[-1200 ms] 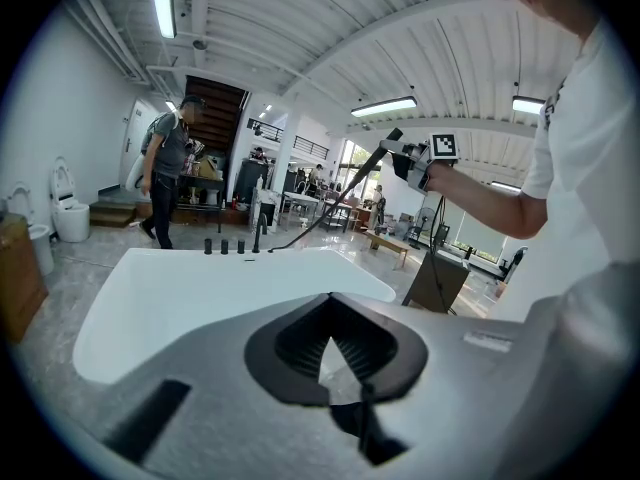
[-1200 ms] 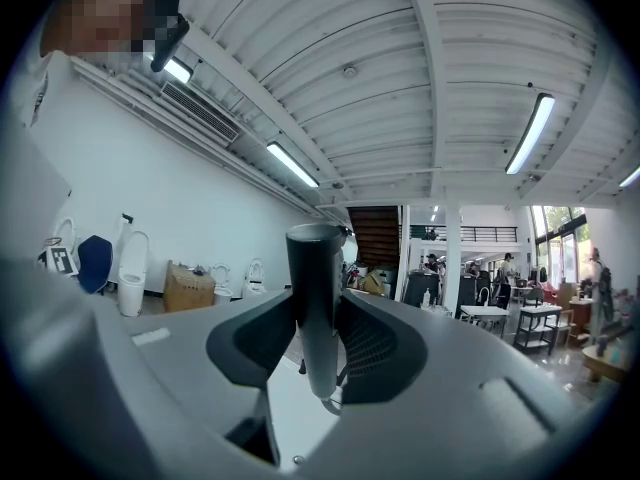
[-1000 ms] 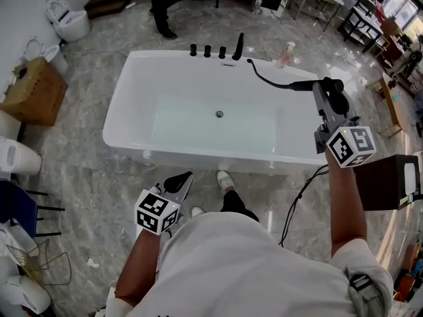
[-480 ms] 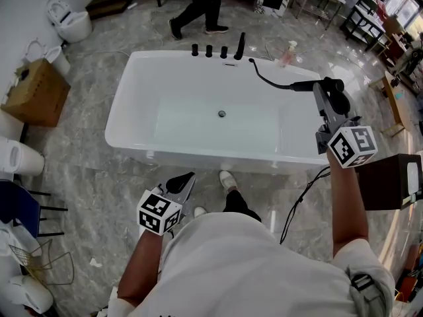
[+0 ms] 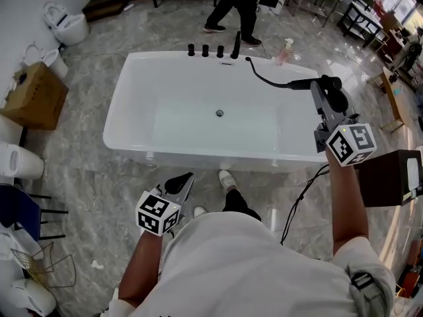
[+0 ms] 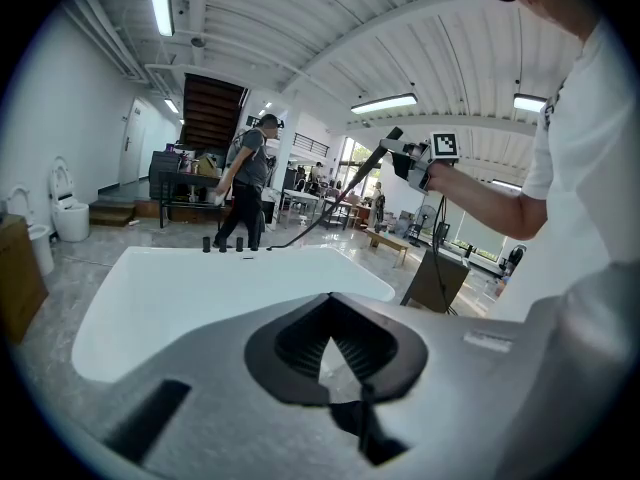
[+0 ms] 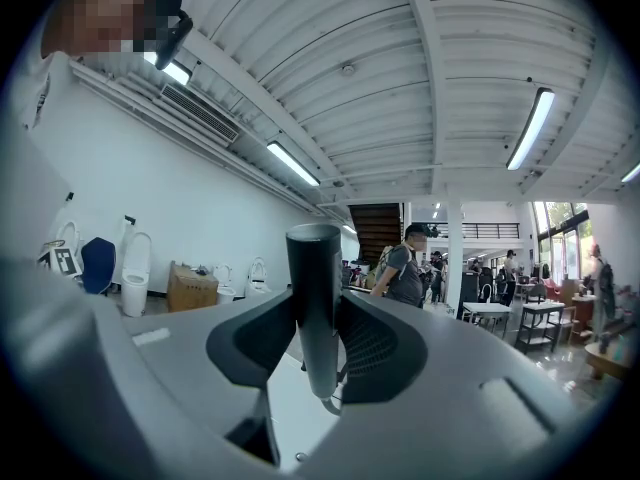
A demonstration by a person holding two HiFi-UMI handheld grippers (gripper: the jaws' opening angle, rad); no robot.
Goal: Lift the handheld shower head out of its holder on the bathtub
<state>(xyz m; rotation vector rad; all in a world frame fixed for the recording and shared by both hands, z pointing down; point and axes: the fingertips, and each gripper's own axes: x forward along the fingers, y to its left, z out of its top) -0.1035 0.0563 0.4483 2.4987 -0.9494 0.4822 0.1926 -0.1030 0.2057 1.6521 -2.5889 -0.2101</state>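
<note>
- Grey marble showroom floor (image 5: 86,164); closest, left gripper (image 5: 187,177) pinched together and empty, near the white bathtub (image 5: 132,104).
- Right gripper (image 5: 318,88) clamps the black shower head (image 5: 301,84), up over the tub's right end, hose (image 5: 264,79) trailing to the far rim.
- Spray end hidden behind that gripper; holder hard to pick out.
- Versus a second ago: grippers unmoved, person (image 5: 238,5) behind walked right.

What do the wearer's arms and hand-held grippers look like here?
The left hand-held gripper and right hand-held gripper are grey with black ribbed pads; each carries a white cube with black square markers. A black cable hangs by the right one. Sleeves are short and white.
</note>
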